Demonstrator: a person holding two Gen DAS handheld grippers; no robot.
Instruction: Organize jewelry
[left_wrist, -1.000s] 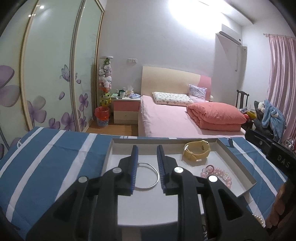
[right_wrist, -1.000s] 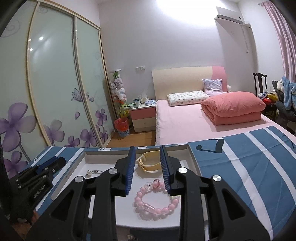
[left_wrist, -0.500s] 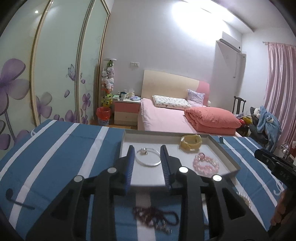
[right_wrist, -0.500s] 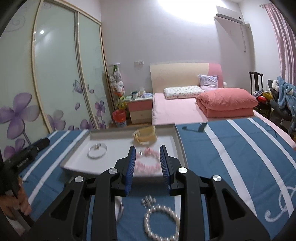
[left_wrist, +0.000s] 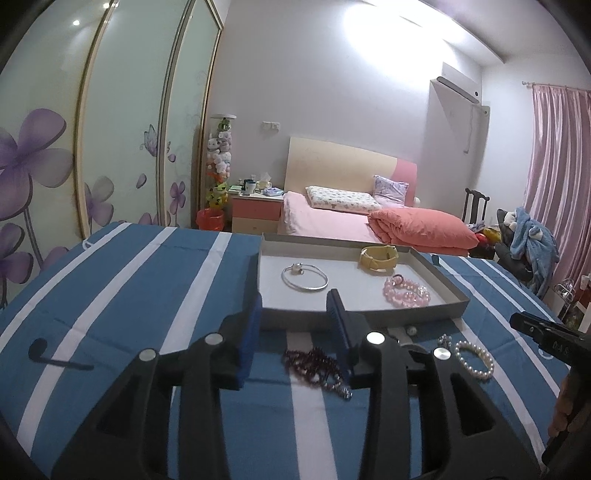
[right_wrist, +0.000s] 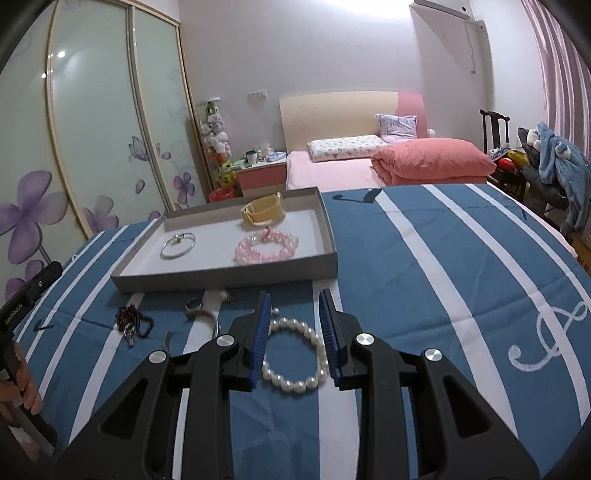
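A grey tray (left_wrist: 362, 317) (right_wrist: 221, 275) on the blue striped cloth holds a silver bangle (left_wrist: 304, 277) (right_wrist: 178, 244), a yellow band (left_wrist: 378, 257) (right_wrist: 263, 211) and a pink bead bracelet (left_wrist: 406, 293) (right_wrist: 266, 246). In front of the tray lie a dark red bead bracelet (left_wrist: 314, 363) (right_wrist: 133, 322), a white pearl bracelet (left_wrist: 474, 360) (right_wrist: 295, 356) and a silver ring (right_wrist: 195, 306). My left gripper (left_wrist: 293, 325) is open and empty, above the dark beads. My right gripper (right_wrist: 295, 325) is open with the pearl bracelet between its fingers.
The striped cloth (right_wrist: 443, 277) spreads wide to the right of the tray. Behind it are a pink bed (left_wrist: 332, 221), a nightstand (left_wrist: 256, 214) and wardrobe doors (left_wrist: 122, 147). A small metal piece (right_wrist: 226, 295) lies by the tray's front wall.
Both grippers have pulled back from over the tray toward me and lowered. The loose jewelry in front of the tray has come into view. Both grippers stay open.
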